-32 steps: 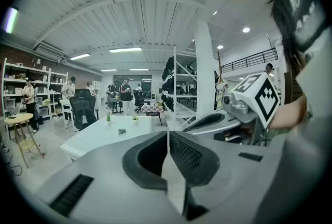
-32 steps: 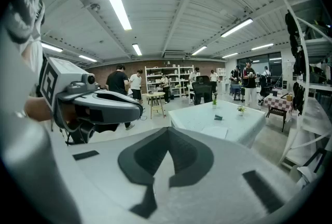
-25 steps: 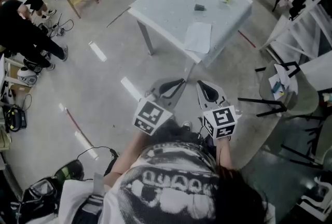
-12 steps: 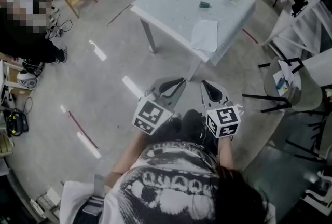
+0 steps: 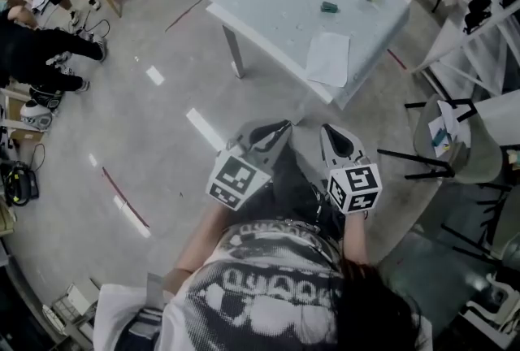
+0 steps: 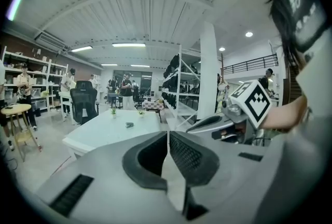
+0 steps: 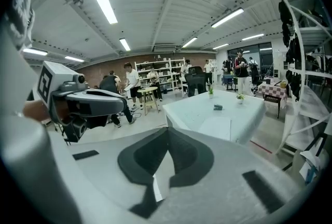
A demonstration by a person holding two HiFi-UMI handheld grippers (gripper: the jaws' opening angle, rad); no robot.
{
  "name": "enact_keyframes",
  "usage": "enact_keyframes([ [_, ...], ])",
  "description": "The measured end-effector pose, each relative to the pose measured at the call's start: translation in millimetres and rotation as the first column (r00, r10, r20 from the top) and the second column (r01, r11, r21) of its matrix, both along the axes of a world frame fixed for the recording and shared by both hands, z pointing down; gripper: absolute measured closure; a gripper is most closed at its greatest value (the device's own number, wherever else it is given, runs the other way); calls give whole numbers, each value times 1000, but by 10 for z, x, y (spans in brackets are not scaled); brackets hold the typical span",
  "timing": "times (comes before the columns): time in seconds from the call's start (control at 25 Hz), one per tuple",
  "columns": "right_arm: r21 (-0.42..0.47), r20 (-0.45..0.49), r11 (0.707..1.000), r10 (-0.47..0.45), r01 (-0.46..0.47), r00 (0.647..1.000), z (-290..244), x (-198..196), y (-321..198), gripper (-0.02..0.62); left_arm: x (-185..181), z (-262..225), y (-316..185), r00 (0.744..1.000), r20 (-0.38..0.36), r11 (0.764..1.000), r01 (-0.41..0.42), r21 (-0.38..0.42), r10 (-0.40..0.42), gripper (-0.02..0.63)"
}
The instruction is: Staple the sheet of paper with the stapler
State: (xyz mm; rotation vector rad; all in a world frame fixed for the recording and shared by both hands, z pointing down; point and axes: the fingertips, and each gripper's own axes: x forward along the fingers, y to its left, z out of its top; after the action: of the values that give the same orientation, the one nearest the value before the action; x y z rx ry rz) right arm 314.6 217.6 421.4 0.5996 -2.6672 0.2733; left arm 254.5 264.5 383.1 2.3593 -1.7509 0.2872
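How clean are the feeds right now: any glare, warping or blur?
Head view: dim but sharp, light strips glare off the floor, sheet of paper plain. Left gripper view and right gripper view: heavy fisheye bending, black corners, stapler tiny and soft.

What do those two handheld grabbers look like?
The left gripper and right gripper are pale grey shells, each with two black textured pads and a white cube bearing black square markers. The person wears a black-and-white printed top.
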Motion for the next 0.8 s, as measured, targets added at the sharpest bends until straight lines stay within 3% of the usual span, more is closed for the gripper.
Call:
enact_keyframes([
  [0.32, -14, -34, 1000, 13, -14, 999, 314, -416, -799, 597, -573, 144, -552, 999, 15, 998, 53, -26, -52, 594],
  [0.8, -70, -216, 992, 91, -109, 972, 1036, -740, -2380, 571, -1319, 122, -1931, 996, 68, 997, 52, -49, -48, 594],
])
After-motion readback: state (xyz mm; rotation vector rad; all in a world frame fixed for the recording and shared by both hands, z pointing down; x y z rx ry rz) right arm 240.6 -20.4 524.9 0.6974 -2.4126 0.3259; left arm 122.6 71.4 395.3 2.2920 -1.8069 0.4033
